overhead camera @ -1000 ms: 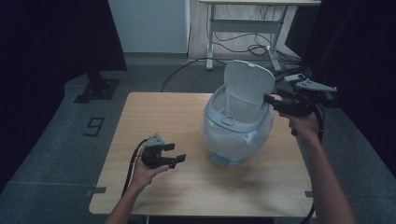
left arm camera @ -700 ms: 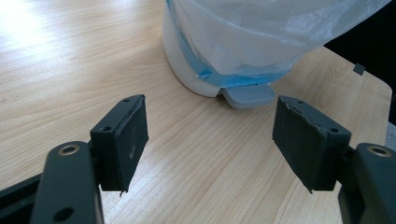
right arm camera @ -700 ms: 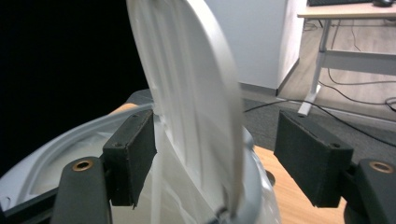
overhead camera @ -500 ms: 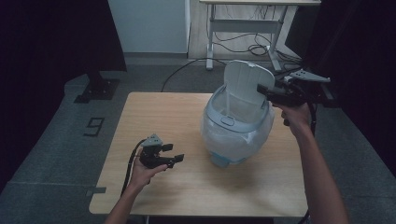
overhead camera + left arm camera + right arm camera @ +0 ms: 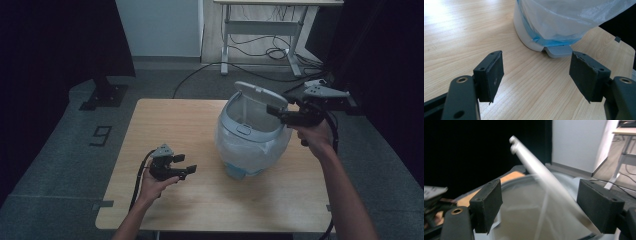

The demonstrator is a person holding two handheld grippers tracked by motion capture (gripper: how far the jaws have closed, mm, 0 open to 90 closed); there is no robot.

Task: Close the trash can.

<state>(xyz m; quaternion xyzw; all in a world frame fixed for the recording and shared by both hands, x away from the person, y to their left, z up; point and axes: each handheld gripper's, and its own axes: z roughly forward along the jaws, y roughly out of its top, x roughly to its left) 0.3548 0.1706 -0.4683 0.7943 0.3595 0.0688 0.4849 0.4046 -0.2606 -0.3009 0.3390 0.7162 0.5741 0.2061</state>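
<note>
A white pedal bin [image 5: 252, 137], lined with a plastic bag [image 5: 574, 17], is seen standing on the right half of the wooden table [image 5: 165, 125]. Its lid [image 5: 260, 93], upright 1 second ago, is now tipped partway down over the opening. The right gripper [image 5: 280, 114] has been carried leftward to the lid's edge, its 2 jaws held apart. The left gripper [image 5: 189, 165] is kept low over the table left of the bin, jaws spread and empty.

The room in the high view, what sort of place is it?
Probably a lab or recording studio: black curtains hang at the sides, loose cables run under a metal-framed desk, and one small wooden table stands on grey carpet.
</note>
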